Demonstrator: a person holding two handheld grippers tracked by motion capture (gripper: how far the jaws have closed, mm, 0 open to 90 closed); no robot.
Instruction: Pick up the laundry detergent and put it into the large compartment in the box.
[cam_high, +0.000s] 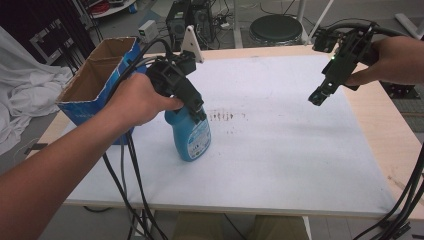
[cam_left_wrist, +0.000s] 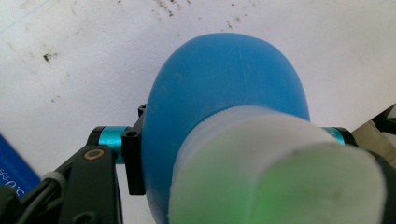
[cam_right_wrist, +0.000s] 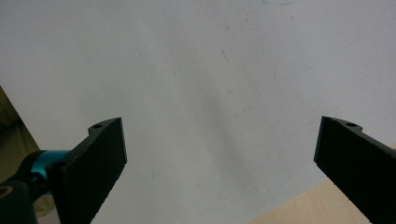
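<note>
White sheet (cam_high: 280, 150) covers most of a pale wood tabletop; cluttered floor w/ cables, a black PC tower and a round stool lies beyond the far edge.

Far left: open blue cardboard box (cam_high: 95, 82) sits at the table's left edge, mouth up, apparently empty as far as the high view goes.

Just right of the box: left gripper (cam_high: 192, 107) comes down from above onto a blue detergent bottle (cam_high: 192, 132), which stands upright on the sheet, label facing the person. Long axis vertical. In the left gripper view the bottle (cam_left_wrist: 224, 93) sits between the jaws w/ its translucent white cap (cam_left_wrist: 275, 172) pointing at the camera; jaws are clamped on the shoulder/neck, one each side, pads pressed in. So grip is closed on the bottle, no slack visible.

Centre: brownish smudges (cam_high: 222, 116) on the sheet just right of the bottle.

Right: right gripper (cam_high: 320, 96) hangs in the air over the sheet's right part, well apart from the bottle, tilted down-left. Its jaws stand wide apart w/ nothing between them, only bare sheet (cam_right_wrist: 210, 93) below.

Key relation, as I judge it: box is immediately left of the held bottle, so a lift then a short move left should drop it in; left hand is far nearer, right looks idle.
</note>
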